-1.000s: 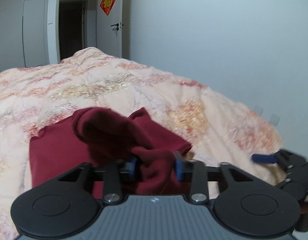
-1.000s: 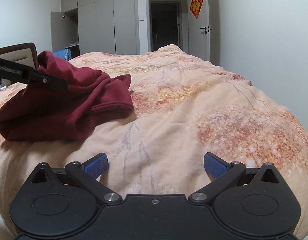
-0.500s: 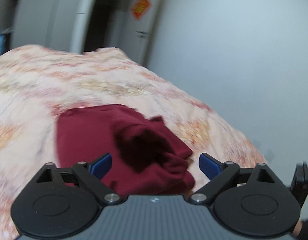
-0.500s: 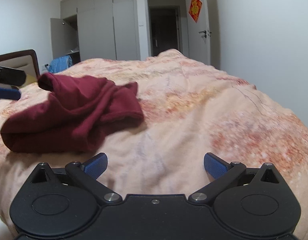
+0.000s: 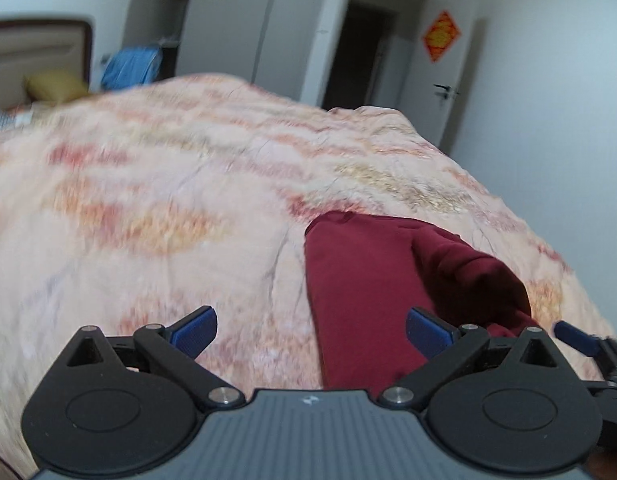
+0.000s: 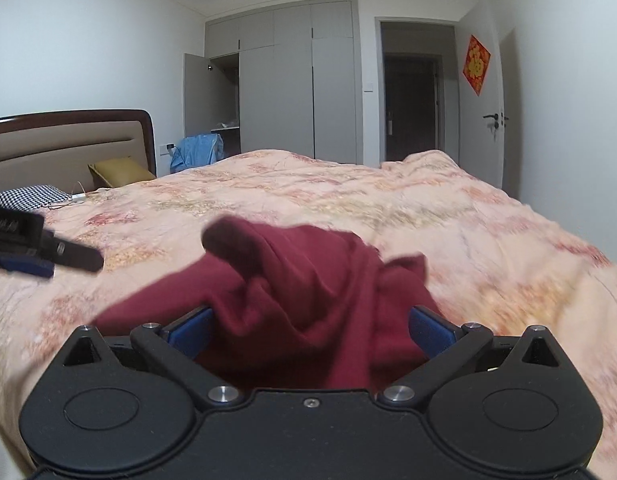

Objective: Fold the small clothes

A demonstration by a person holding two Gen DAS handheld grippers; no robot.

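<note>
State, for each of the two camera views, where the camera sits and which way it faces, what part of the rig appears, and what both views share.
Left wrist view: sits on the left gripper, looks along its open blue-padded fingers over the peach floral quilt; the right gripper's tip shows at right.
Right wrist view: sits on the right gripper, faces the grey wardrobe; its open fingers flank the crumpled dark red garment.
Shared: garment, quilt, brown-framed headboard, red diamond door decoration.
</note>
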